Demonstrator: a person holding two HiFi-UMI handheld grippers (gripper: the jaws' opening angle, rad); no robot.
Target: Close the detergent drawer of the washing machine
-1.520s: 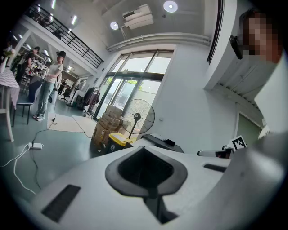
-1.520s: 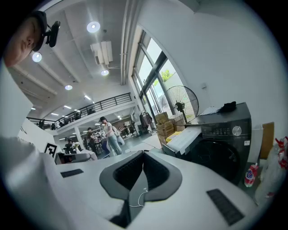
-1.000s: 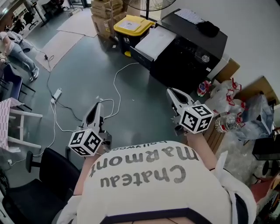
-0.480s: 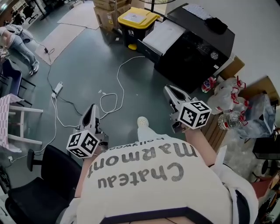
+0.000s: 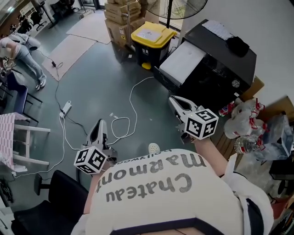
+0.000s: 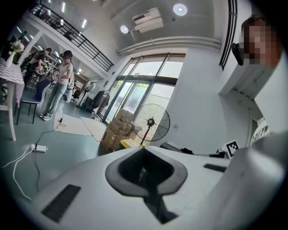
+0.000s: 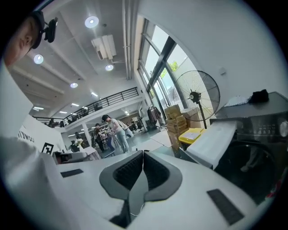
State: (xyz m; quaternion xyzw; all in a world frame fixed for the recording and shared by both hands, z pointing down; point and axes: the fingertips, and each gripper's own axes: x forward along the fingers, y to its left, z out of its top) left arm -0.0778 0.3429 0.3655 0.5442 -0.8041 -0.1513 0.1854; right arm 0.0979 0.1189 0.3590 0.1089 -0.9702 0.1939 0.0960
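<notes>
The black washing machine [image 5: 220, 69] stands at the upper right of the head view, and its white detergent drawer [image 5: 184, 62] sticks out toward the floor side. My right gripper [image 5: 174, 103] is shut and empty, its tips a short way from the drawer's front and apart from it. In the right gripper view the drawer [image 7: 211, 139] juts out to the right of the shut right gripper [image 7: 143, 152], with the machine [image 7: 256, 143] behind it. My left gripper [image 5: 98, 128] hangs over the grey floor further left, shut with nothing held. In the left gripper view the left gripper [image 6: 143, 149] points toward the fan.
A yellow-lidded bin [image 5: 153, 34] and cardboard boxes [image 5: 121, 18] stand beside the machine, with a standing fan [image 5: 181, 7] behind. A white cable [image 5: 131, 105] and power strip [image 5: 66, 108] lie on the floor. Bags and bottles [image 5: 250, 119] crowd the right. A black chair [image 5: 50, 202] is behind left.
Both grippers have moved forward toward the washing machine, which now sits nearer the right gripper. The jaws of both stayed shut.
</notes>
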